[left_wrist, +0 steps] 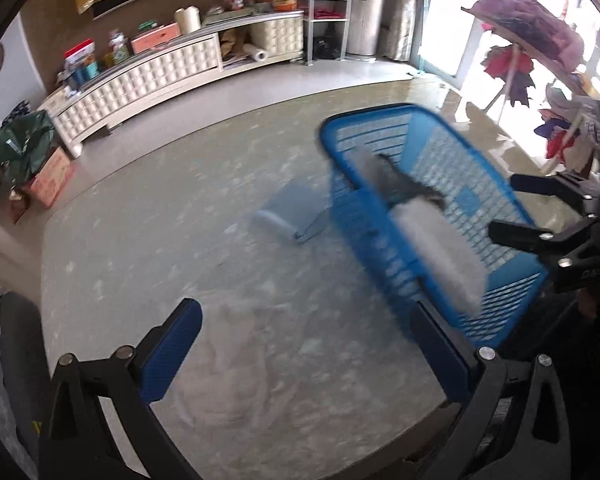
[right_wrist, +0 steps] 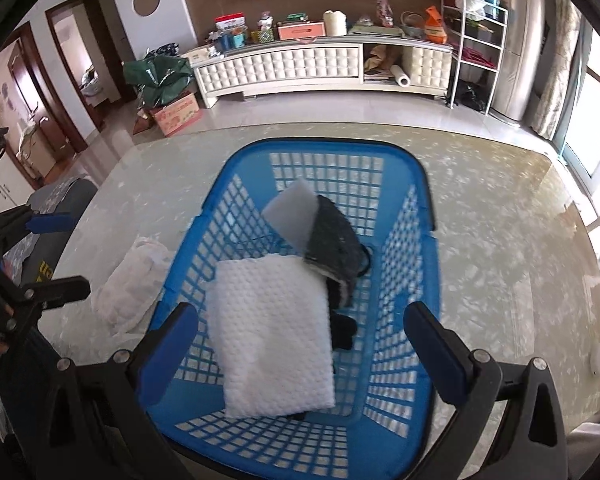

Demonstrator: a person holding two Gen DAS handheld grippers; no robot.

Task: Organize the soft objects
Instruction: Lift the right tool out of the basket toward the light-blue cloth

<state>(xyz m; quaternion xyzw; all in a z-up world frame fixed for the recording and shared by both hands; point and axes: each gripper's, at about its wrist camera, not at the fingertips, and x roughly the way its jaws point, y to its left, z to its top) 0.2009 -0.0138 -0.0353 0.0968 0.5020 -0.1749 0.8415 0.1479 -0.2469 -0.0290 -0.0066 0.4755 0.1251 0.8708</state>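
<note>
No legible text; yellow lettering on dark chair back (right_wrist: 40, 268) cut off, unreadable.

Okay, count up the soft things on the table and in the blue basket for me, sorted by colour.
White: 3, the textured cloth and the sponge block in the basket, and the crumpled cloth on the table.
Dark: 1, the dark fabric item.
Light blue: 1, the folded cloth.
Total: 5

Motion blur smears the blue basket (left_wrist: 432, 216) and the white and grey cloths inside it in the left wrist view, so their edges run together. The pale blue folded piece (left_wrist: 290, 216) on the table is soft in outline. In the right wrist view the white textured cloth (right_wrist: 272, 340) covers part of the basket floor and hides much of a black item (right_wrist: 342, 332), whose kind cannot be told.
</note>
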